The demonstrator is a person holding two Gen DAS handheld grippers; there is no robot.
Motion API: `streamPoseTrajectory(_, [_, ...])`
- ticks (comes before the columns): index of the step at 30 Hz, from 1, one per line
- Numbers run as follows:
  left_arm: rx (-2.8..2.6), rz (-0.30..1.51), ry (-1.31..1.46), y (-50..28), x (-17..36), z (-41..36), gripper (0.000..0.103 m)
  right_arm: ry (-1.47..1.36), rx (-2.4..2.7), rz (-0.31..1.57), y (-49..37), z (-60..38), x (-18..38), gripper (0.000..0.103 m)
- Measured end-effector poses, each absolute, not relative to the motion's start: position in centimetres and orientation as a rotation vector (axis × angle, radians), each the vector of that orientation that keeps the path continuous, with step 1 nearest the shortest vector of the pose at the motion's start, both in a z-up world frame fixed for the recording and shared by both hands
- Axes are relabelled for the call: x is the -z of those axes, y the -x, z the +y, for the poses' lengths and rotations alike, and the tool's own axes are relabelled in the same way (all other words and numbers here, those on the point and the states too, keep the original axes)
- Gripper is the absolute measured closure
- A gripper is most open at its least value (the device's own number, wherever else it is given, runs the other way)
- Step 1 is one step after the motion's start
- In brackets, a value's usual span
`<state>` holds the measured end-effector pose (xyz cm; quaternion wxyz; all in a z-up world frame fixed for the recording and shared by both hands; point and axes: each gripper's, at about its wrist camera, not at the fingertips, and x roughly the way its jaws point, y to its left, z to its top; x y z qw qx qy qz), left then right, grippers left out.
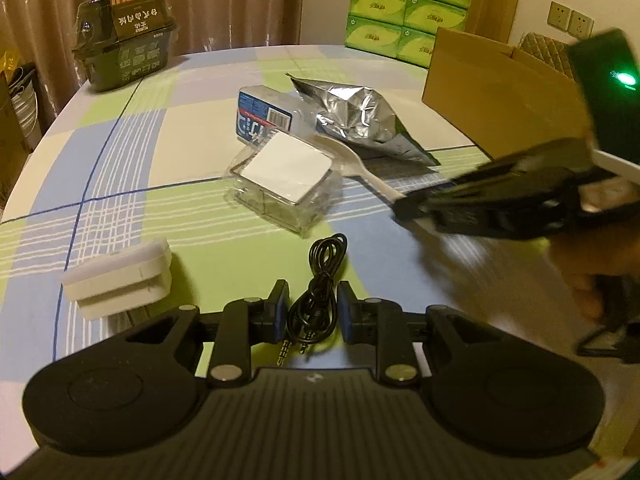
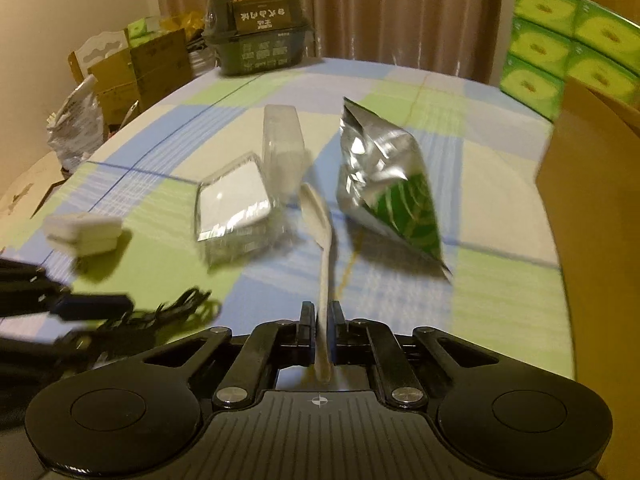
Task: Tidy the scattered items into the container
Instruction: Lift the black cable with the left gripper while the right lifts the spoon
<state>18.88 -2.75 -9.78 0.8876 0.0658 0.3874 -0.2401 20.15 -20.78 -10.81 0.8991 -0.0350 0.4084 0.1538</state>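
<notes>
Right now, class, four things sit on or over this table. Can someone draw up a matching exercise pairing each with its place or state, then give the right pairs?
Things:
1. white spoon
2. black audio cable
3. silver foil bag
4. white foam block

Places or states:
A. lying free, beside the cardboard box
B. clamped by its handle in the right gripper
C. lying free, left of the left gripper
D. coiled between the left gripper's fingers

Pairs: 1-B, 2-D, 3-A, 4-C

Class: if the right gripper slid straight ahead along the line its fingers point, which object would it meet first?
Probably the clear plastic box or the foil bag; the spoon that the right gripper holds points between them, and depth is unclear.
</notes>
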Motion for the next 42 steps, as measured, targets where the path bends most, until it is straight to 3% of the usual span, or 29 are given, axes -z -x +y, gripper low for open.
streamPoseTrajectory(11, [0.537, 0.842, -0.139, -14.3, 9.9, -4.4, 0.082, 0.046, -0.274, 0.932, -10.7, -25.2, 9.5, 0.097])
streamPoseTrajectory(12, [0.535, 0.845, -0.139, -14.0, 10.0, -4.4, 0.082, 0.058, -0.271, 0.932, -10.4, -25.3, 9.7, 0.090])
streamPoseTrajectory(15, [0.523, 0.855, -0.139, -13.4, 10.1, -4.4, 0.082, 0.123, -0.266, 0.889, -10.0, -25.0, 9.7, 0.048])
streamPoseTrajectory(35, [0.492, 0.822, -0.160, -14.3, 10.4, -5.4, 0.082, 0.198, -0.281, 0.792, -15.8, -22.3, 11.4, 0.048])
streamPoseTrajectory(42, [0.488, 0.813, -0.169, -14.6, 10.6, -5.5, 0.071, 0.190, -0.275, 0.789, -16.3, -22.2, 11.9, 0.049])
